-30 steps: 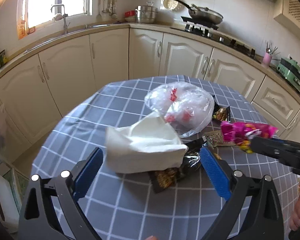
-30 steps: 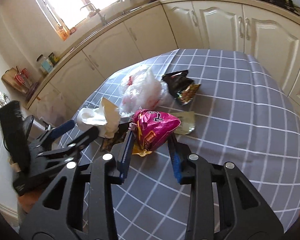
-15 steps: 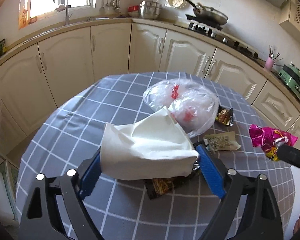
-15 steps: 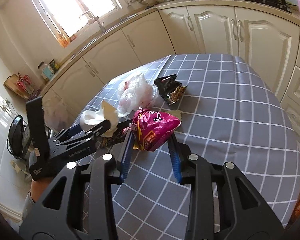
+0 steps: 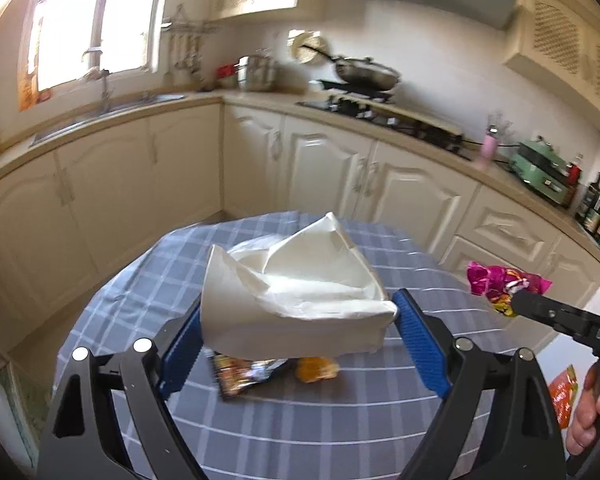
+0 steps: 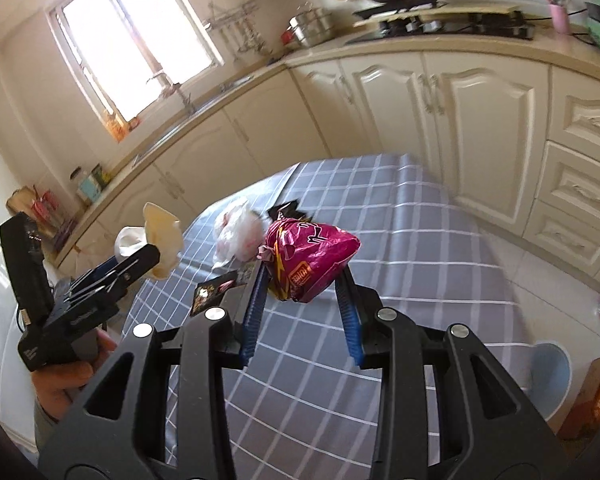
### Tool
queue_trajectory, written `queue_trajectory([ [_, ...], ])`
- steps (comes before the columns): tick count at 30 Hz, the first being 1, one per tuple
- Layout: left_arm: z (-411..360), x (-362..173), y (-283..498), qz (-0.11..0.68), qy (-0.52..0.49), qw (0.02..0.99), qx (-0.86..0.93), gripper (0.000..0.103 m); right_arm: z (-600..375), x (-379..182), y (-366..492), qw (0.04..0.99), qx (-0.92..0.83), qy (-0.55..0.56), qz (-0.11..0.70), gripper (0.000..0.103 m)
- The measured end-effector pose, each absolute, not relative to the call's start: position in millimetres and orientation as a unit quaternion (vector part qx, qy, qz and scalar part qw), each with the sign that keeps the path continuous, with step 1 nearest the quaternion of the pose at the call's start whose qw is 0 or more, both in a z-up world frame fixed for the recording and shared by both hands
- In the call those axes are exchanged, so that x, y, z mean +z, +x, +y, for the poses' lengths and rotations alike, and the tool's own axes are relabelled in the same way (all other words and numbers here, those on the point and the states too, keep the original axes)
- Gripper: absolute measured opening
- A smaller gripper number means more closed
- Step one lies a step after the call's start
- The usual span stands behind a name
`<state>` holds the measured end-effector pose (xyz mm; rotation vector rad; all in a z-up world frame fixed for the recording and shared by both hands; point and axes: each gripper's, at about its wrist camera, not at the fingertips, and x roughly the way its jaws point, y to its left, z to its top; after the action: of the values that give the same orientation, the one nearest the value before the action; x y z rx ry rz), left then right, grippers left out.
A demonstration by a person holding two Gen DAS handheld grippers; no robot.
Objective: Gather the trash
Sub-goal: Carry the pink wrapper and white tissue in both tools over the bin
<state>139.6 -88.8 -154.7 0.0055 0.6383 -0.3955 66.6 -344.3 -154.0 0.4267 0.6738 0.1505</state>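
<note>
Trash is up off the table in both hands now: the crumpled white paper napkin (image 5: 296, 296), which a second ago lay on the cloth between the spread blue pads, is pinched by the left gripper (image 5: 300, 332) and lifted clear. Under it the dark foil snack wrapper (image 5: 246, 372) and a small orange scrap (image 5: 317, 369) have come into sight, lying near the front of the table. The right gripper (image 6: 302, 280) has risen too, its fingers pressed onto the sides of the crinkled magenta snack bag (image 6: 310, 258), held in the air to the right of the napkin. The clear plastic bag with red print (image 6: 236, 234) and a black wrapper (image 6: 286, 210) stay on the far part of the round table's grey checked tablecloth (image 6: 380, 240). Cream kitchen cabinets (image 5: 320, 168) curve round behind, with a bright window (image 6: 136, 48) on the left and a wok on the stove (image 5: 366, 74) further right. A pale blue bin (image 6: 548, 376) stands on the floor at the near right.
</note>
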Motion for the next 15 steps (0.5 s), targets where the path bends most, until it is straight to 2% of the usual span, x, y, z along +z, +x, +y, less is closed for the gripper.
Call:
queue_trajectory([
  [8,-172.9,-134.7,105.7,0.291,0.030,0.916,-0.274,0.087,-419.2,-141.2,12.6,0.929,0.005,0.225,0.293,0.034],
  [15,-258.6,-138.3,67.2,0.293,0.056,0.886,-0.355,0.087,-488.7,-143.1,-43.2,0.928,-0.069,0.242,0.276,0.034],
])
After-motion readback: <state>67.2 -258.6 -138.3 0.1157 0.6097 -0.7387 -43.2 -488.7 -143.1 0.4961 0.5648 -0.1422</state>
